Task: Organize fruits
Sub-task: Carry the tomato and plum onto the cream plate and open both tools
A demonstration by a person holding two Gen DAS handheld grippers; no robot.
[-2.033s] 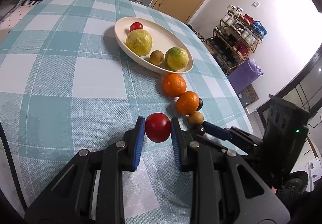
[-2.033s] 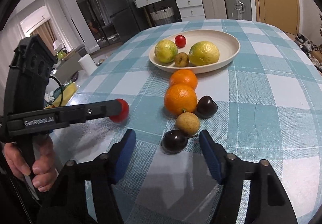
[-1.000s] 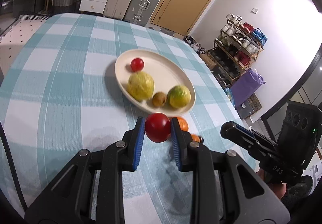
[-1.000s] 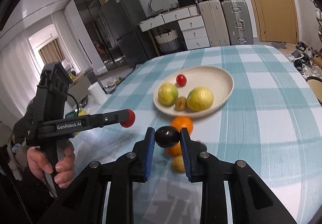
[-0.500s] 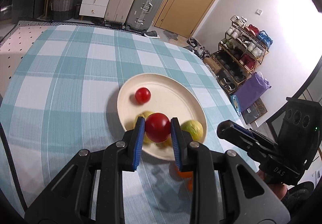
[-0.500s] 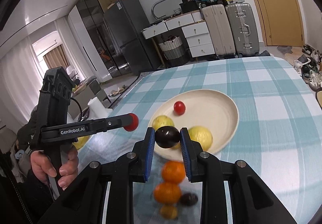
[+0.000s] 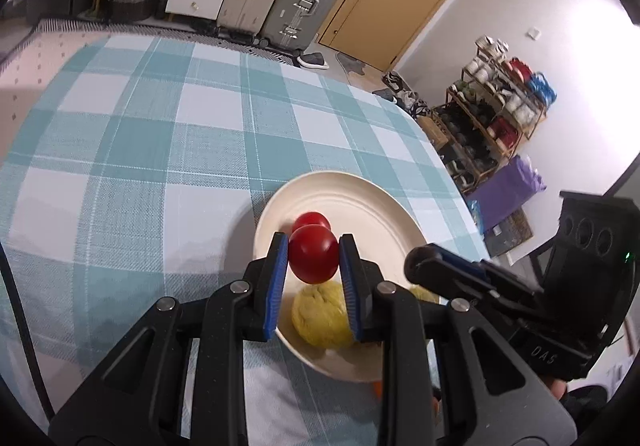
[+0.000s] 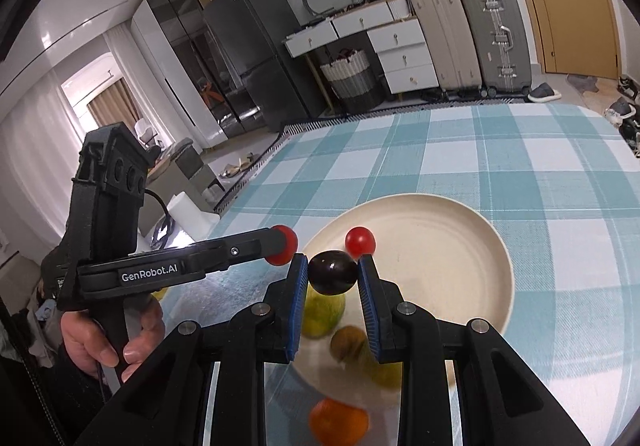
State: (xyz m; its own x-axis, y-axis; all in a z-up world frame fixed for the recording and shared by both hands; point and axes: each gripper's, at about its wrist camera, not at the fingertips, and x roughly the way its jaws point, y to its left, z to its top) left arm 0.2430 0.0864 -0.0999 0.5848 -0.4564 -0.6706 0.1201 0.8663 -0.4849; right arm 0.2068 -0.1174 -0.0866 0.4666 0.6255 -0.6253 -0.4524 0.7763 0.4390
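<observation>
Carried forward from the near table edge to above the cream plate: red tomato clamped between the blue pads of the left gripper, dark plum pinched likewise in the right gripper. Below on the plate: 1 small red tomato, 2 yellow-green citrus, 1 brown kiwi. Just off the rim on the checked tablecloth, 1 orange, blurred.
</observation>
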